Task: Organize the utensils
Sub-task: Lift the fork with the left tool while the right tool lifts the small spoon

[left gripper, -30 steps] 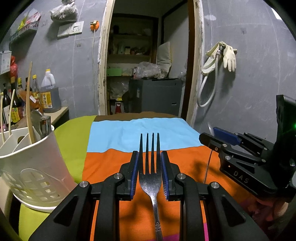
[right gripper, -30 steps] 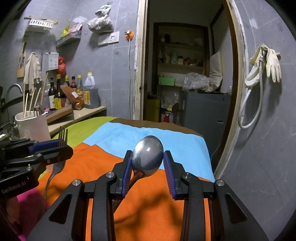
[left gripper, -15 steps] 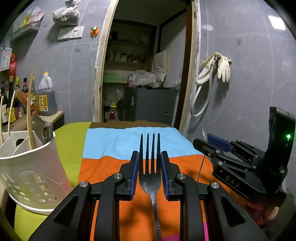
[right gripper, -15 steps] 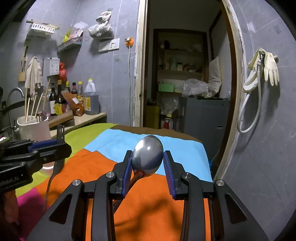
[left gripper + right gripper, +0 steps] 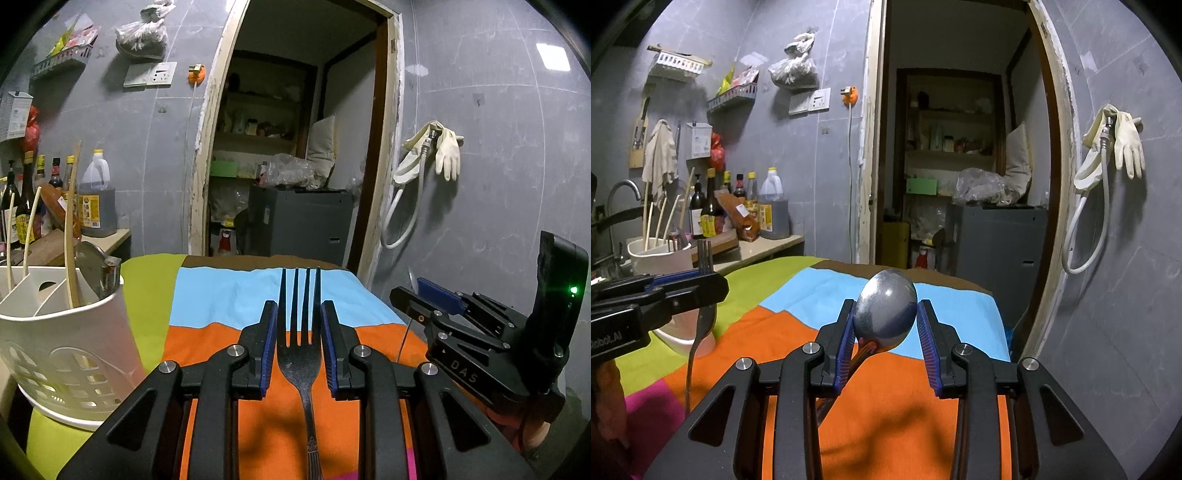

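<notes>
A: Room, surface?
B: Grey tiled wall (image 5: pixel 498 122); striped orange, blue and green cloth (image 5: pixel 229 295).
A: Tools?
B: Left gripper (image 5: pixel 298 317) clamps steel fork (image 5: pixel 299 354) beside white slotted caddy (image 5: pixel 70 350). Right gripper (image 5: pixel 885 321) clamps steel spoon (image 5: pixel 886 310).

Left hand-held gripper (image 5: pixel 298 325) clamps fork (image 5: pixel 300 354) beside white caddy (image 5: pixel 70 343).

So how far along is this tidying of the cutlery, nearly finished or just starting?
Midway, it seems. The white caddy already holds chopsticks and a few other utensils. In hand now: the left gripper clamps a fork, and the right gripper clamps a spoon, both raised above the striped cloth. Still left: dropping both into the caddy's compartments.
</notes>
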Motion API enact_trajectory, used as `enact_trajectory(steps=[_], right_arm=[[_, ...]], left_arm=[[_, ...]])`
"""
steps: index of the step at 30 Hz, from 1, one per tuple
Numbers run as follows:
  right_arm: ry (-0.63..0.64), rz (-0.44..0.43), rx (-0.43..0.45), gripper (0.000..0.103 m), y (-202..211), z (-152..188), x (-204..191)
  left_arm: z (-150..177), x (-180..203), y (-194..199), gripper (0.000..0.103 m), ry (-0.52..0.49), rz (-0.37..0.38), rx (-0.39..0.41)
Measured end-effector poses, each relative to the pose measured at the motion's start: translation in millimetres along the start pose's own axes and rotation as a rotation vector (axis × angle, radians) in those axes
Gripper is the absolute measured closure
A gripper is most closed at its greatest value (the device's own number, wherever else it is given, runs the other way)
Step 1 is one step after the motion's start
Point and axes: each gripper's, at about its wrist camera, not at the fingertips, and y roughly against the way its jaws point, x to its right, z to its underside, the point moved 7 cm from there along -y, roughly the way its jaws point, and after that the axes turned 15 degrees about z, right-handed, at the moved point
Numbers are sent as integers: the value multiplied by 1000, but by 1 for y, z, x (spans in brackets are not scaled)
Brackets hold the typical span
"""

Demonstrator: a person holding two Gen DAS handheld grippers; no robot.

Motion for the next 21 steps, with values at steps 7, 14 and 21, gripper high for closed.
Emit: enact_trajectory(steps=[7,14,21], right_arm=[[-5,13,27,72,5,-1,1],[-11,22,45,72,7,-3,3],[-6,23,52,72,7,-5,1]], left_arm=[[-1,0,1,84,1,0,12],[-4,-1,7,84,0,1,39],[-6,-1,9,84,-3,5,50]])
